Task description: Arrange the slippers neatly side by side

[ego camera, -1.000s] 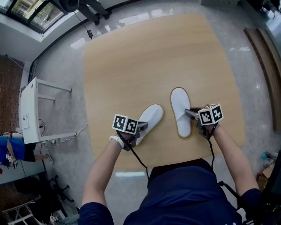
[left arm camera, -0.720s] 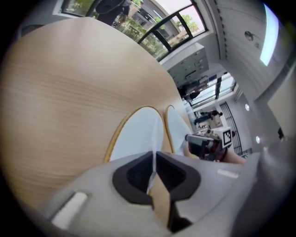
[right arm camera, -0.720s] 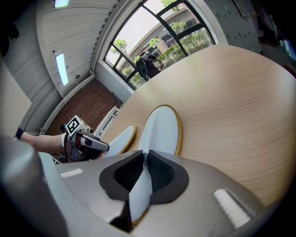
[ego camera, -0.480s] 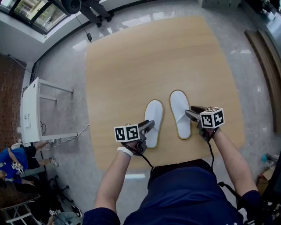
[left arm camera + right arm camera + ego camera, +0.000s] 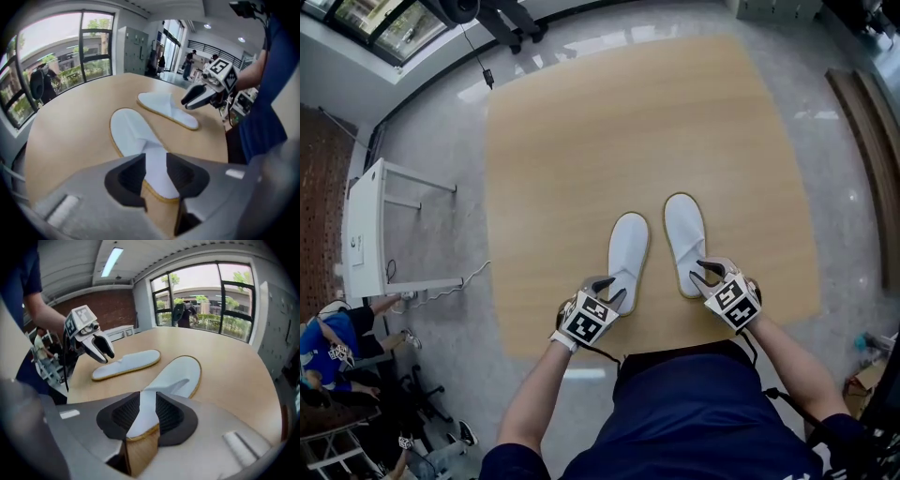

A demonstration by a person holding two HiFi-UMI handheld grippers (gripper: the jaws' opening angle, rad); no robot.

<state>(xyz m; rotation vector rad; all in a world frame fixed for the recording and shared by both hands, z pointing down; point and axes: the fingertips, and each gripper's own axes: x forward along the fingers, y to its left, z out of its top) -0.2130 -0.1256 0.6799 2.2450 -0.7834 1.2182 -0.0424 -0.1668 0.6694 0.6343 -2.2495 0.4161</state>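
- Head view gives me the layout. Two white slippers lie flat on the wooden table (image 5: 581, 141), close to its edge nearest the person, toes toward the far edge. They are side by side with a strip of bare table between them. The left slipper (image 5: 628, 253) sits slightly closer to that near edge than the right slipper (image 5: 684, 234).
- From above I also see the left gripper (image 5: 609, 288) at the heel of the left slipper and the right gripper (image 5: 703, 272) at the heel of the right one, both just inside the table's near edge. A white side stand (image 5: 366, 234) is on the floor off the table's left edge. This view does not let me judge whether the pads touch anything.
- Left gripper view settles that for its own tool. The jaws stand apart, having just narrowed a little. The slipper's heel shows through the gap, lying on the table, and neither pad presses on it — nothing is held.
- That view alone shows the right gripper from the side, fingers parted, hanging over the right slipper's heel.
- Right gripper view shows its jaws apart too, though they have just been closing. The right slipper's heel is framed between them, with no pad pressing on it.
- Beyond the table's far edge, the right gripper view adds tall windows (image 5: 206, 301) and a brick wall (image 5: 108, 310).
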